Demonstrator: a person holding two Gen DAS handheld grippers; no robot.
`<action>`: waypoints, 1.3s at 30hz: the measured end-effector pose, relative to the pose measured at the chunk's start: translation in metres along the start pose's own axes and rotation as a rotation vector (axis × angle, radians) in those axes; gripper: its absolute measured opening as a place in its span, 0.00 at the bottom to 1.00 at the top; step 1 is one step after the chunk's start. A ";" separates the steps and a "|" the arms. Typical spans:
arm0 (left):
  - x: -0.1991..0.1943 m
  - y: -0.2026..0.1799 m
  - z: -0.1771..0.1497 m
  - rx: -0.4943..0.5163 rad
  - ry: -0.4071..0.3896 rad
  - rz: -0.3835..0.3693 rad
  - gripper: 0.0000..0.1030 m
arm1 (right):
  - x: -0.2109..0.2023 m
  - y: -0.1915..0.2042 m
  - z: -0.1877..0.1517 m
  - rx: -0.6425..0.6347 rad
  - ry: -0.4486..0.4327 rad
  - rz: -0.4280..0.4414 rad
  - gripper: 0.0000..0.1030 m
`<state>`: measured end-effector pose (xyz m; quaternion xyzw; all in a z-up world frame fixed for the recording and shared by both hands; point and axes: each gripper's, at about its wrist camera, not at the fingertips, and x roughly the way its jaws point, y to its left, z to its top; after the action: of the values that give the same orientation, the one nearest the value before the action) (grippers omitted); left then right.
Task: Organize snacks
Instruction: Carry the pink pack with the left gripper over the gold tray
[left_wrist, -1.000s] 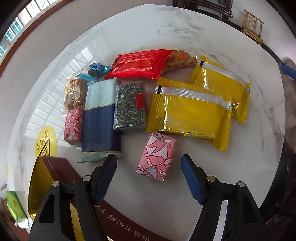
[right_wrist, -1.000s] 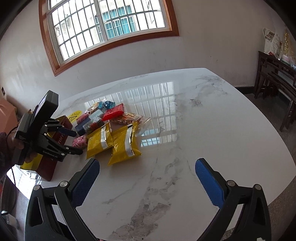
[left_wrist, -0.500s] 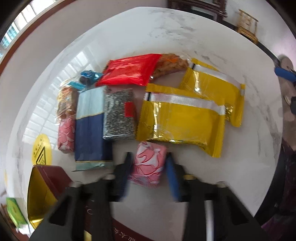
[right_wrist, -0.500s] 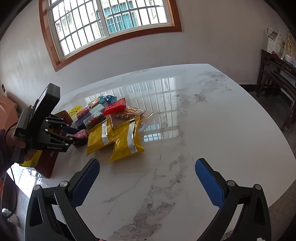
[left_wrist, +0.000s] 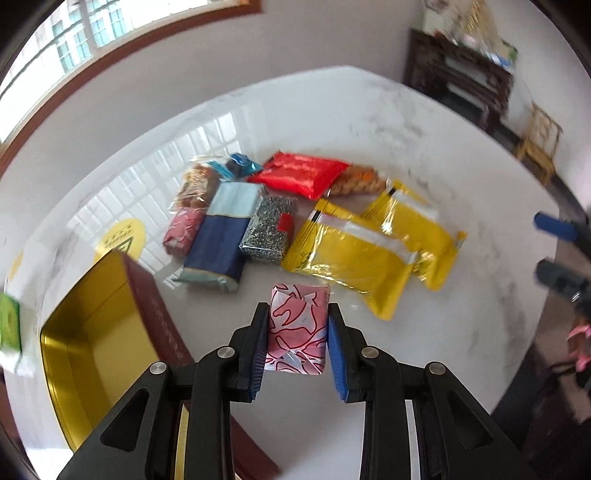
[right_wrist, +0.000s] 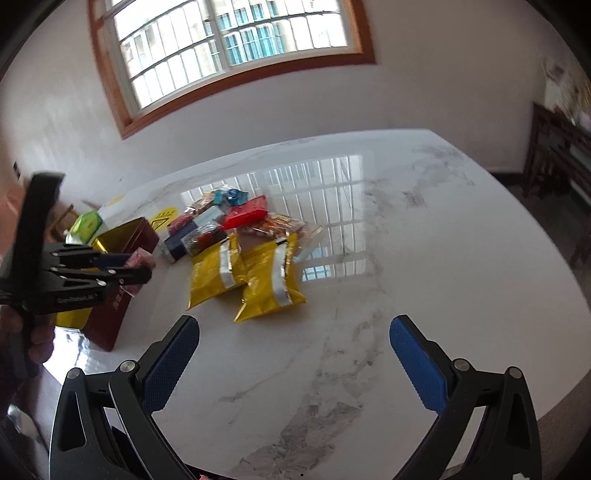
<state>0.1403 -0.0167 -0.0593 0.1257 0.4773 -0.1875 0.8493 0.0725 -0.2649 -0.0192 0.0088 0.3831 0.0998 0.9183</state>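
**Fingers clamp a pink snack, ready for the tin**

Fingers (left_wrist: 334, 343) of our left gripper (left_wrist: 295, 345) press on both sides of a small pink-and-white patterned snack packet (left_wrist: 298, 328), which stands gripped between the blue pads. It seems lifted clear of the white marble table (left_wrist: 369, 122), though blur makes the gap hard to confirm. Just to its left lies an open dark-red tin (left_wrist: 92, 325) with a gold lining, apparently with nothing inside. Beyond the packet, the other snacks cluster together: two yellow foil bags (left_wrist: 351, 258), a red wrapper (left_wrist: 299, 175), a speckled grey pack (left_wrist: 267, 232), a navy-and-pale-blue pack (left_wrist: 221, 236) and a second pink packet (left_wrist: 183, 232).

Our right gripper (right_wrist: 295, 363) hangs over bare table nearer the edge, its fingers spread wide and holding nothing.

We judge the step in hand as carrying the first snack to the tin. Next, we would swing left over the gold interior, lower, and let go.
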 end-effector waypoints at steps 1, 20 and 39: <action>-0.006 -0.003 -0.002 -0.015 -0.014 0.012 0.30 | -0.001 0.003 0.001 -0.016 -0.005 0.005 1.00; -0.073 0.018 -0.033 -0.170 -0.144 0.206 0.30 | 0.004 0.048 0.006 -0.160 0.030 0.043 1.00; -0.075 0.090 -0.060 -0.301 -0.123 0.287 0.30 | 0.063 0.093 0.034 -0.336 0.099 0.086 1.00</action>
<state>0.0986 0.1029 -0.0230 0.0523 0.4243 0.0016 0.9040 0.1228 -0.1594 -0.0306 -0.1333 0.4052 0.2020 0.8816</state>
